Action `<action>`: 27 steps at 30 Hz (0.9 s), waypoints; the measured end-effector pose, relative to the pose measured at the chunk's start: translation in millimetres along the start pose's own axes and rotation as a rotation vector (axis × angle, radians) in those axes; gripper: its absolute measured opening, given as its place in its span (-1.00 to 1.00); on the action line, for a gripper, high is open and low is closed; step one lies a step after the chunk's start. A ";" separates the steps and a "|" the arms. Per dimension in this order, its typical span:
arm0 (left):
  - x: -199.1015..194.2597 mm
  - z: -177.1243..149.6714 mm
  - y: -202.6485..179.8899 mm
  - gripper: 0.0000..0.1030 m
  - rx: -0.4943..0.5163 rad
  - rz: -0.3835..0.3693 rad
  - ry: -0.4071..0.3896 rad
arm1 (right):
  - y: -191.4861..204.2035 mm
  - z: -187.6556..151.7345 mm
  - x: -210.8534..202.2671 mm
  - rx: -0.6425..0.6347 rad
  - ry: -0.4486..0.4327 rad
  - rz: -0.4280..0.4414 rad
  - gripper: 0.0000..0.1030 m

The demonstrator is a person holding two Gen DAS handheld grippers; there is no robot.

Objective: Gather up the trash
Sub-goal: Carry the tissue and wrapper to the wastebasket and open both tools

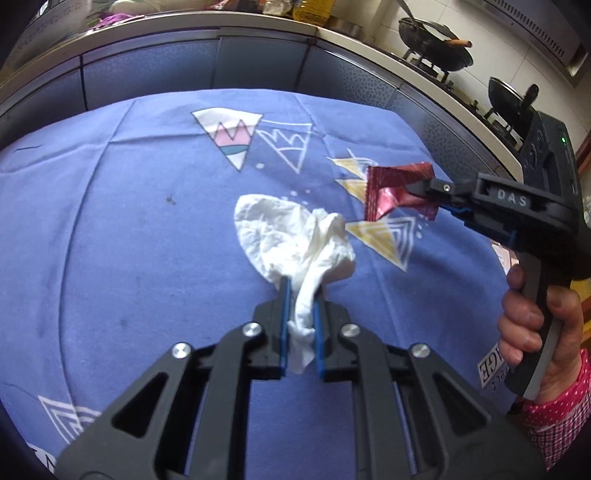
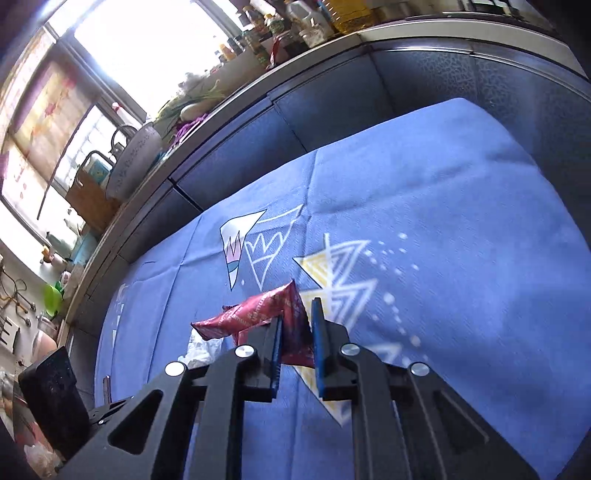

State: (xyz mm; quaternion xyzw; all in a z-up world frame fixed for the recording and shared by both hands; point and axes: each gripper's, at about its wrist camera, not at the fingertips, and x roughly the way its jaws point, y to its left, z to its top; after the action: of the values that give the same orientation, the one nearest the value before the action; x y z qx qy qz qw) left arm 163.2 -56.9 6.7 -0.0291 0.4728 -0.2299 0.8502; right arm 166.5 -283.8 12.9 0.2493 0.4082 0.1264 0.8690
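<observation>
Left gripper (image 1: 302, 295) fingers pinched on crumpled white tissue (image 1: 291, 236), wad bulging forward past tips, raised over blue patterned tablecloth (image 1: 129, 240). Right gripper (image 2: 297, 325) fingers nearly closed, clamping red foil wrapper (image 2: 258, 314), wrapper sticking out left of tips, above tablecloth. Right hand (image 1: 535, 325) on grip handle. Behind: dark cabinet fronts (image 1: 258, 62), wok (image 1: 436, 51) on stove.

My left cam sat close over the cloth (image 1: 110, 221), looking down toward the cabinets (image 1: 147, 70). My right cam sat low, angled up at the window (image 2: 140, 40). Both shared cloth, cabinets, counter (image 1: 258, 26).
</observation>
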 end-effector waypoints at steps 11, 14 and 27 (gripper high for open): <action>32.4 -21.8 -148.6 -0.79 0.283 -0.168 0.104 | -125.8 -86.4 -171.7 0.206 -0.252 -0.158 -0.74; 43.1 -16.5 -191.4 -0.79 0.337 -0.214 0.116 | -171.0 -99.5 -217.1 0.273 -0.330 -0.238 -0.74; 122.6 -5.6 -386.8 -0.79 0.536 -0.420 0.270 | -261.7 -105.0 -230.3 0.182 -0.316 -0.594 -0.74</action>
State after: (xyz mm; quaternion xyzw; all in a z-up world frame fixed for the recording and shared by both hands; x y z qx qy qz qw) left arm 72.9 -452.6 9.9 0.1290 0.4876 -0.5170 0.6916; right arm -56.6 -567.4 -35.5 0.2125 0.3331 -0.2092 0.8945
